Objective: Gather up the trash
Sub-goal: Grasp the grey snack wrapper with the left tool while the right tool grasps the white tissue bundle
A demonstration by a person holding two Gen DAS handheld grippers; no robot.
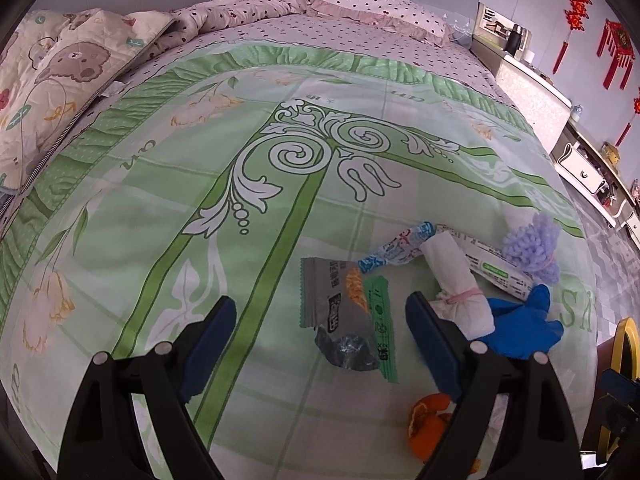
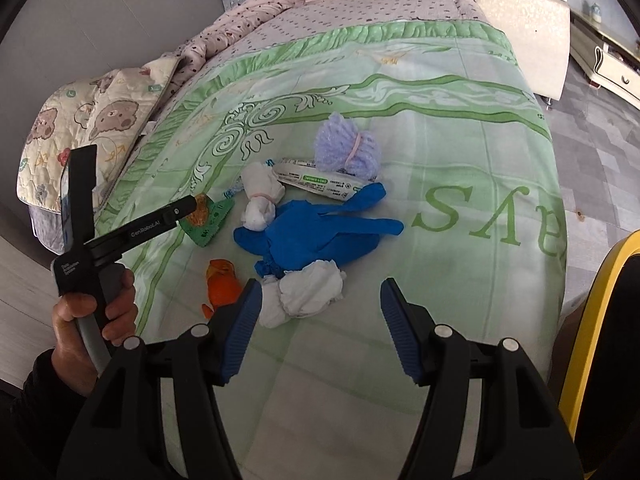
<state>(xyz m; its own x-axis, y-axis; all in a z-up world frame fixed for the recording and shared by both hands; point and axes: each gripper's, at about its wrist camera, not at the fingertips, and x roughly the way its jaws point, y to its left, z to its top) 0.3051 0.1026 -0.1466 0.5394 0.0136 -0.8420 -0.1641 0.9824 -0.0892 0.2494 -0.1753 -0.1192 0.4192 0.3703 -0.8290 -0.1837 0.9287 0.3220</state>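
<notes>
Trash lies on the green bedsheet (image 1: 160,184). In the left wrist view my left gripper (image 1: 320,332) is open and empty, its jaws either side of a grey snack wrapper (image 1: 332,304) and a green wrapper (image 1: 382,324). Beyond lie a blue-white candy wrapper (image 1: 396,246), a tied white tissue roll (image 1: 456,284), a blue glove (image 1: 524,320), a purple pom (image 1: 530,248), a white tube pack (image 1: 492,264) and orange peel (image 1: 428,420). My right gripper (image 2: 320,324) is open and empty, just before a crumpled white tissue (image 2: 304,292), the blue glove (image 2: 320,232) and orange peel (image 2: 222,284).
A yellow-rimmed bin (image 2: 592,320) stands at the bed's right edge. A bear-print quilt (image 1: 52,80) and dotted pillow (image 1: 384,4) lie at the bed's far end. A white nightstand (image 2: 520,12) and cabinets (image 1: 584,168) line the right wall. The left gripper (image 2: 176,212) and hand show in the right wrist view.
</notes>
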